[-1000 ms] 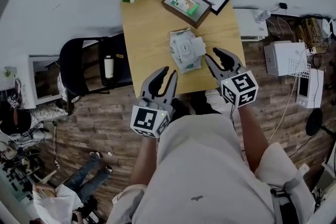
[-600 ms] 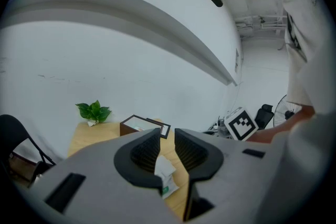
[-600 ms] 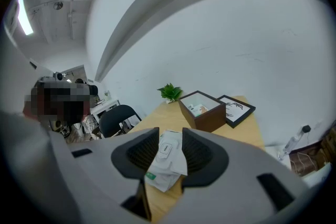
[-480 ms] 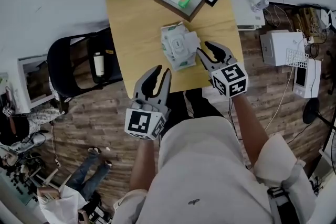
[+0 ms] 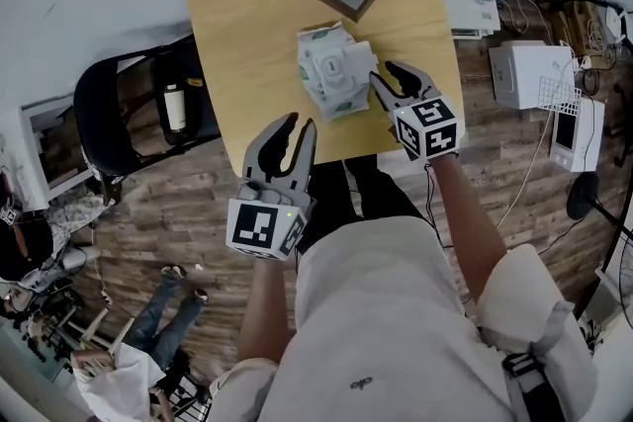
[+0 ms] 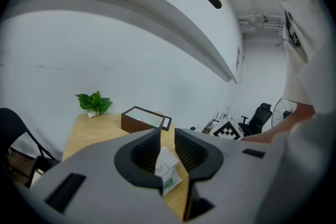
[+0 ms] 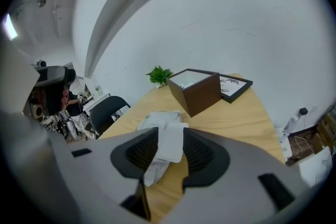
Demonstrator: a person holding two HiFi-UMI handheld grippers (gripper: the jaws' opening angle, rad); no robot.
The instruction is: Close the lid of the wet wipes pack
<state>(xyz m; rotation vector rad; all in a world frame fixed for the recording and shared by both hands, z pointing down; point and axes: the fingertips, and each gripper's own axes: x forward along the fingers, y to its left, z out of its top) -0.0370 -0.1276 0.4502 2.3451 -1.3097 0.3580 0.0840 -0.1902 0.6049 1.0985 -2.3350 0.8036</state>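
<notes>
The right gripper point(image 5: 384, 74) has sunk over the near right of the table point(image 5: 237, 25), its empty jaws just opening wider and facing the open lid point(image 5: 362, 54) of the wet wipes pack point(image 5: 331, 74) mid-table. The left gripper point(image 5: 299, 124), parted and empty, hovers at the table's near edge. Pushing the lid shut seems next.

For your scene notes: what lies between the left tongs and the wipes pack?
Nothing but bare table shows there in the head view; the left tongs are clear of the wipes pack.
</notes>
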